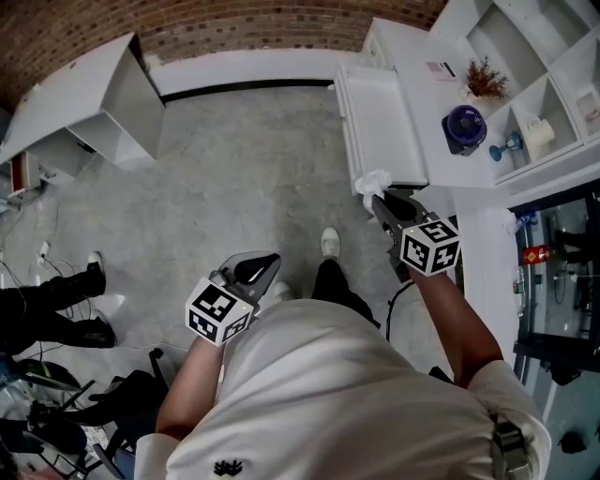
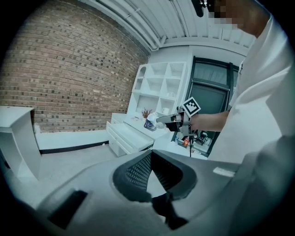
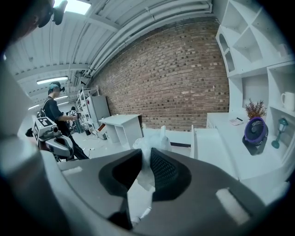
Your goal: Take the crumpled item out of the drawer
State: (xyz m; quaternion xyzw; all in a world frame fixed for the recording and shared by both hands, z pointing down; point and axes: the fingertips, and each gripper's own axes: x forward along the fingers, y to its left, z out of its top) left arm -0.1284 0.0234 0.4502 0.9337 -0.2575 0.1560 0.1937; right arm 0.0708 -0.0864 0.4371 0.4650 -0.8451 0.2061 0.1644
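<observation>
**Crumpled item, held over open drawer**

- Right gripper [image 1: 380,199]: jaws clenched on the crumpled item [image 1: 372,181], a white wad sticking out past the jaw tips in the right gripper view [image 3: 150,145]. Its marker cube [image 1: 430,246] bears black-and-white squares, no letters.
- Crumpled item: clear of the drawer [image 1: 380,122], just off its near end. The drawer is white and pulled out.
- Left gripper [image 1: 272,265]: jaw tips closed together on nothing, held well to the left over the grey floor [image 1: 244,169].
- Counter [image 1: 422,94], right of the drawer: a small card [image 1: 441,68] at its far end, print too small to read.
- Shelf unit [image 1: 562,56], far right: purple fan [image 1: 465,127], dried plant [image 1: 485,78], white mug [image 1: 537,131].
- Red tag [image 1: 536,255], near right: writing not legible.
- White desk [image 1: 84,103], far left, against the brick wall [image 1: 234,23].
</observation>
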